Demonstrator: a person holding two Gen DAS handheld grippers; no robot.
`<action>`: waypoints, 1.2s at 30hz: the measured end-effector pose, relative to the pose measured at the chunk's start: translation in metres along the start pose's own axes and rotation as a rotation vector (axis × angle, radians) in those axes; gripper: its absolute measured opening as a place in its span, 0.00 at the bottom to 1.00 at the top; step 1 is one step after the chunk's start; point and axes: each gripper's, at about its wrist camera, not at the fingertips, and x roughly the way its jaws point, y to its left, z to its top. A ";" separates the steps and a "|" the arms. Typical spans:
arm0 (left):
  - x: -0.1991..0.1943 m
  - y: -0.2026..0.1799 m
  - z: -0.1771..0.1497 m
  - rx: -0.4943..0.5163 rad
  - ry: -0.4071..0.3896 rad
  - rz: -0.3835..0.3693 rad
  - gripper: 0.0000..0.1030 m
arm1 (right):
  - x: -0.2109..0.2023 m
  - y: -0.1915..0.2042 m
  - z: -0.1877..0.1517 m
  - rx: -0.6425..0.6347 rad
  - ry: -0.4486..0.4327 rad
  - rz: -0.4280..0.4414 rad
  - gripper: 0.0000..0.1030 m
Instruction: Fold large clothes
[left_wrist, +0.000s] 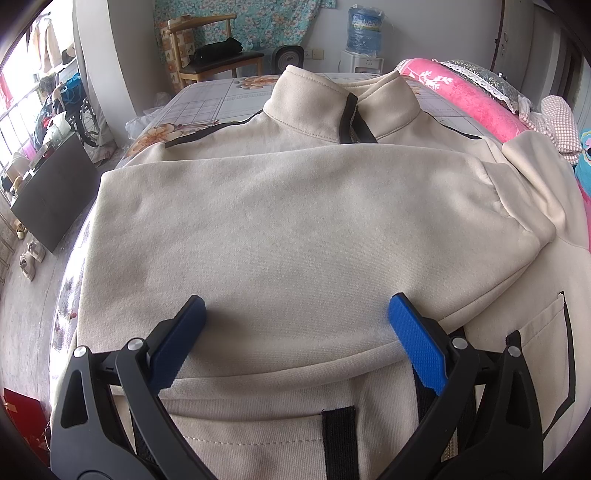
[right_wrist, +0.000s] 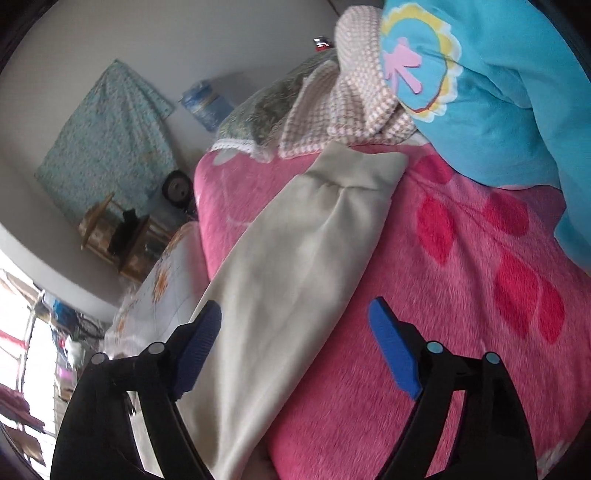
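We see one beige jacket (left_wrist: 295, 221) flat on the bed (left_wrist: 207, 103), collar far end, one sleeve folded across its chest. Second sleeve (right_wrist: 295, 258) trails off the jacket onto one pink blanket (right_wrist: 443, 295). Left tool (left_wrist: 295, 310) released, hovering over the jacket's folded sleeve. Right tool (right_wrist: 295, 314) released, straddling the trailing sleeve. One blue blanket (right_wrist: 517, 92) beyond the pink one.

The folded sleeve (left_wrist: 295, 229) hides most of the jacket's (left_wrist: 258, 443) front, and only the top of the zipper (left_wrist: 356, 127) shows under the collar. The chest pocket (left_wrist: 554, 354) runs out past the left wrist view's right edge. In the right wrist view the other sleeve (right_wrist: 295, 266) disappears behind the fingers (right_wrist: 199, 347) and off the bottom, and the wooden chair (right_wrist: 118, 236) by the far wall is blurred.
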 end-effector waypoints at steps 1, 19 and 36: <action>0.000 0.000 0.000 0.000 0.000 0.000 0.94 | 0.009 -0.006 0.009 0.031 -0.003 -0.001 0.71; 0.000 0.000 0.000 0.000 -0.001 0.000 0.94 | 0.082 -0.026 0.047 0.119 -0.067 -0.150 0.06; -0.040 0.018 0.012 -0.043 -0.073 -0.011 0.92 | -0.046 0.137 0.033 -0.319 -0.235 -0.056 0.04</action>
